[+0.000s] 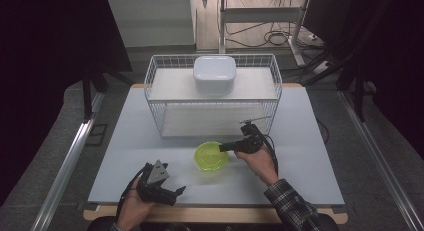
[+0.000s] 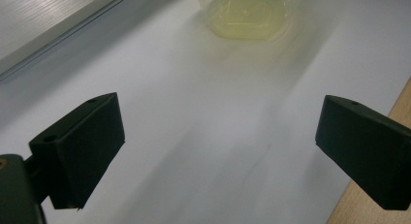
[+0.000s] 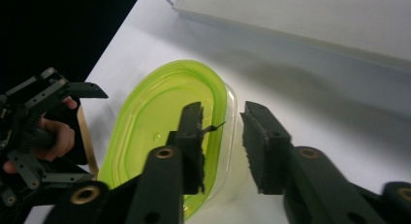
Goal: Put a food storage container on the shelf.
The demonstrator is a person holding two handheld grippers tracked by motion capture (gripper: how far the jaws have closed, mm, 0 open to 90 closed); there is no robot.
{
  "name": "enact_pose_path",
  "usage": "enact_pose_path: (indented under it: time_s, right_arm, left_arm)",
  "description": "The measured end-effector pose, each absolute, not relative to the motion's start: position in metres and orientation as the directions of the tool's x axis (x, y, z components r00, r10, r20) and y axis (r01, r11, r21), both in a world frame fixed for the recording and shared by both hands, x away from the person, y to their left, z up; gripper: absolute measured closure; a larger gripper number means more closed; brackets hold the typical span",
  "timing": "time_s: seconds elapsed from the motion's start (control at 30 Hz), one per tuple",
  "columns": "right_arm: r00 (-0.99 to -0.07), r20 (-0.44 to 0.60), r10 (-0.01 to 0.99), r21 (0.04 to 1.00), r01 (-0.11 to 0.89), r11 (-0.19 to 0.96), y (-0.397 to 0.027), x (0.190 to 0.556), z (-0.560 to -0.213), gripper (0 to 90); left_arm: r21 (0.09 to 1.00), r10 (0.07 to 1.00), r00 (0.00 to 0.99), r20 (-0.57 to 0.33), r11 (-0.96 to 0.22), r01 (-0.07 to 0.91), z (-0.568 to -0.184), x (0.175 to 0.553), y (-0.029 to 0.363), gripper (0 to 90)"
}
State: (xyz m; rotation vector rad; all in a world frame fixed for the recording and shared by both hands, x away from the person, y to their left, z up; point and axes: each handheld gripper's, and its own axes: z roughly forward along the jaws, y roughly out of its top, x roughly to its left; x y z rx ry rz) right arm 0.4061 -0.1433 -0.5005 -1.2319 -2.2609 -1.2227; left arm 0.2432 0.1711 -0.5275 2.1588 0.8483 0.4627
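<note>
I see the green bowl (image 1: pixel 211 156) sitting on the white counter (image 1: pixel 125 141), just in front of the wire rack (image 1: pixel 212 96) and between my two hands. My right gripper (image 3: pixel 223 136) is at the bowl's rim on its right side: one jaw is inside the bowl, the other outside over the clear outer edge, with the rim between them. The jaws stand narrowly apart, and I can't tell for certain whether the pads are pressing on the rim yet. My left gripper (image 2: pixel 218 151) rests low near the counter's front edge, well apart from the bowl, its jaws wide apart with nothing between them. A white lidded container (image 1: pixel 214 73) sits on top of the rack.
</note>
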Motion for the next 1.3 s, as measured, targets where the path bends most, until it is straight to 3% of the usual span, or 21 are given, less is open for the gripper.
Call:
enact_pose_path:
  time_s: [0.1, 0.3, 1.3]
  right_arm:
    - [-0.581, 0.613, 0.535, 0.531, 0.805, 0.265, -0.144, 0.407, -0.502, 79.4]
    - [-0.559, 0.65, 0.515, 0.515, 0.822, 0.241, -0.146, 0.407, -0.502, 81.1]
    - [-0.595, 0.679, 0.431, 0.589, 0.791, 0.163, -0.151, 0.389, -0.451, 82.1]
  left_arm:
    - [0.759, 0.698, 0.714, 0.056, -0.494, 0.423, -0.528, 0.243, 0.171, 3.3]
    - [0.759, 0.698, 0.714, 0.057, -0.495, 0.423, -0.528, 0.243, 0.171, 3.4]
    - [0.768, 0.706, 0.707, 0.047, -0.478, 0.426, -0.527, 0.244, 0.173, 3.4]
